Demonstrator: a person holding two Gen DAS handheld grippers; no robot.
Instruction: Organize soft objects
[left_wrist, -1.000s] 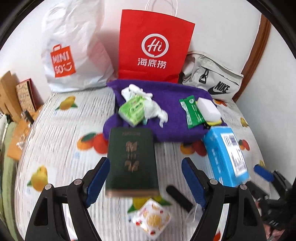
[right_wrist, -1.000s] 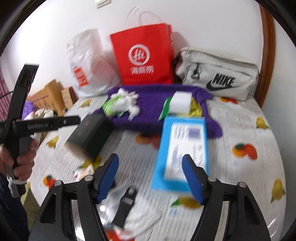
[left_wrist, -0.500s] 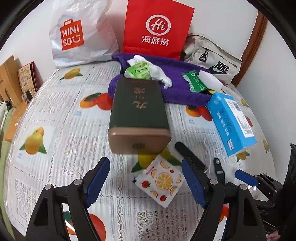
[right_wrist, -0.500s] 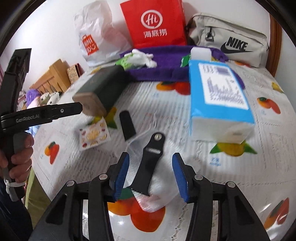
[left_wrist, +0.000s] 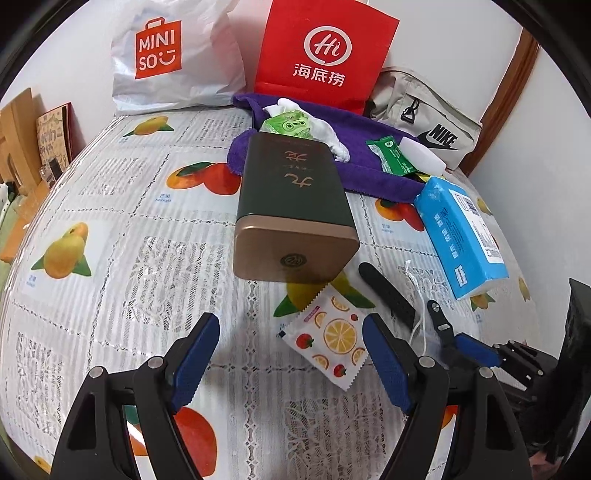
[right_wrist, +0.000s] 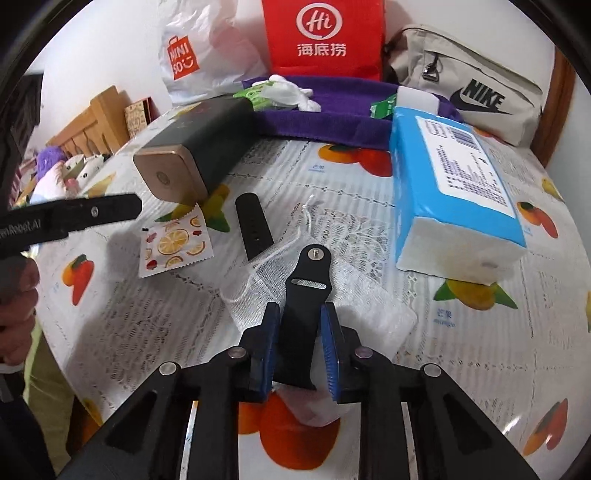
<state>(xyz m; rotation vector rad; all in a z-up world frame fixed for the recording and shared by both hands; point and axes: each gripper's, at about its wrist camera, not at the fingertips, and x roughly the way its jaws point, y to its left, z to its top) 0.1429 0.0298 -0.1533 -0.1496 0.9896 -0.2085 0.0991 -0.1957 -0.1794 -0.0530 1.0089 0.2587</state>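
Right gripper: its blue jaws are closing around the black strap piece; the strap's lower part stands between the pads, and the pads look touching its edges or nearly so.
Black strap piece: it lies on the white mesh pouch, its end with the metal stud pointing away from the gripper.
Second strap piece: it lies flat on the tablecloth, beyond and to the left of the held one, near the pouch's drawstring.
Left gripper: the jaws stand wide with nothing between them; it hangs over the tablecloth.
Fruit-print sachet: it lies flat, just inside the right finger of the left gripper, and its far corner goes under the dark green tin.
Dark green tin: it lies on its side, the gold end toward the cameras.
Blue tissue pack: it lies to the right of the strap pieces, well apart from both grippers.
Purple towel: it is at the far side, with a green pack, white cloth and other small packs on it.
Change at right: one second ago the jaws were wide and higher above the table; now they are narrow around the strap.
Change at left: the gripper has come lower and nearer to the tin and the sachet; its opening stayed the same.
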